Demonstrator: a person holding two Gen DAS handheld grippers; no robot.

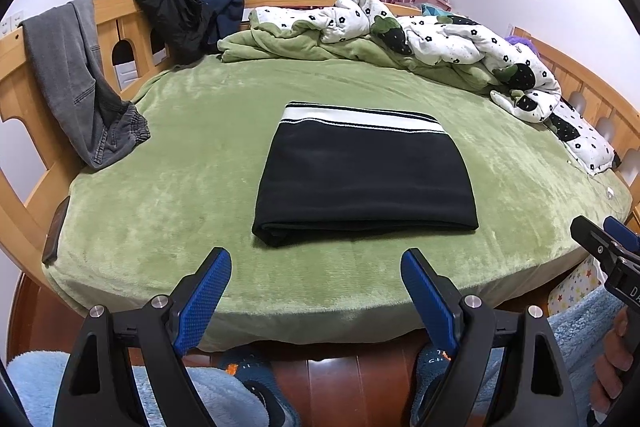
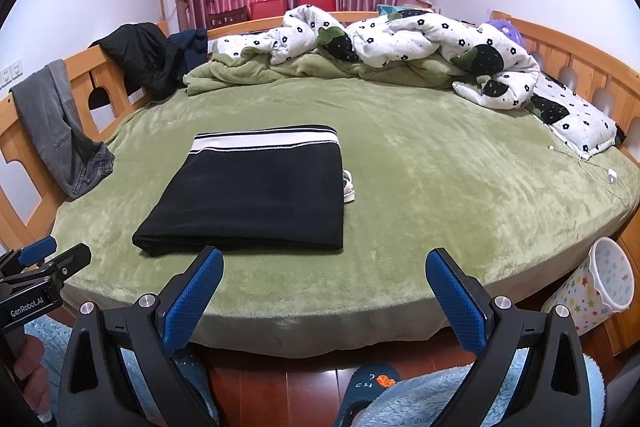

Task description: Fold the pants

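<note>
Right gripper (image 2: pixel 324 267) jaws wide apart, nothing between them, held over near edge of green bed cover (image 2: pixel 420 187). Black pants (image 2: pixel 252 195) folded into a flat rectangle on the cover, white-striped waistband at far side, ahead-left of the gripper, apart from it. Left gripper (image 2: pixel 52 255) at left edge. Flowered quilt (image 2: pixel 400 43) bunched at far side. Star-print bin (image 2: pixel 592 287) on the floor, right.
</note>
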